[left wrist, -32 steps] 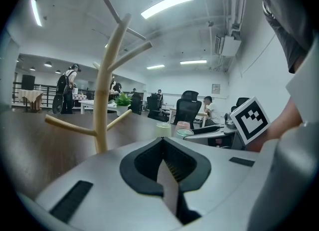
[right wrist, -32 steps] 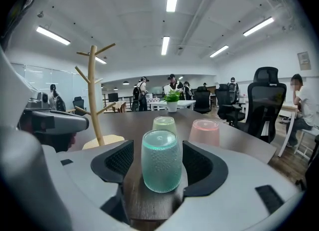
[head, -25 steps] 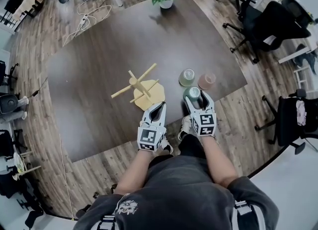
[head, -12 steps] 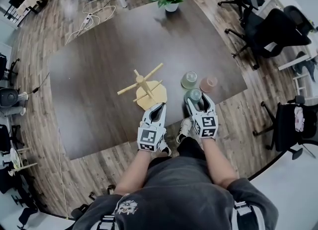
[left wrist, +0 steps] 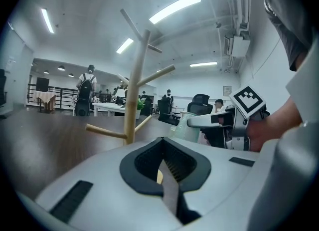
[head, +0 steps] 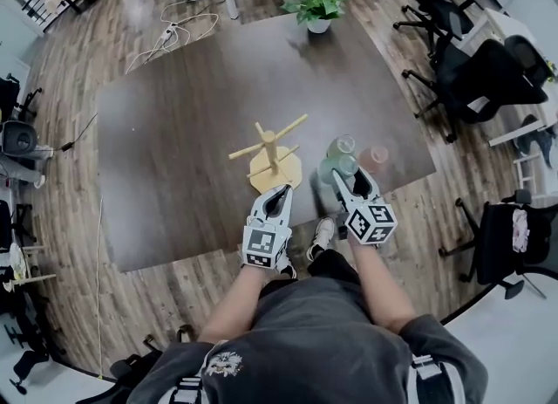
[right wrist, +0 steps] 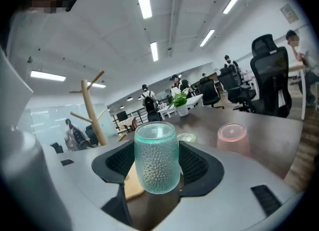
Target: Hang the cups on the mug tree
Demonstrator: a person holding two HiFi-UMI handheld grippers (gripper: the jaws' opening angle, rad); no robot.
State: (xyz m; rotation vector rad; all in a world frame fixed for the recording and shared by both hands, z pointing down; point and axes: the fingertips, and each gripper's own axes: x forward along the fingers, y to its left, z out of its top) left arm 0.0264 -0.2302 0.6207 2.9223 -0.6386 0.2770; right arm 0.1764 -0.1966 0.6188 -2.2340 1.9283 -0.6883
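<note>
My right gripper (head: 350, 188) has just been closing its jaws and now pinches the teal cup (right wrist: 156, 157) by its 2 sides. The cup seems lifted just off the table (head: 174, 149), I judge so I can carry it to the mug tree (head: 270, 151) at 9 o'clock of it. My left gripper (head: 277, 195), jaws pressed together and empty, sits at 6 o'clock of the tree's base, likely to steady it, while the green cup (head: 343, 145) and pink cup (head: 378, 156) stand at 1 o'clock of the held one, not yet hung.
</note>
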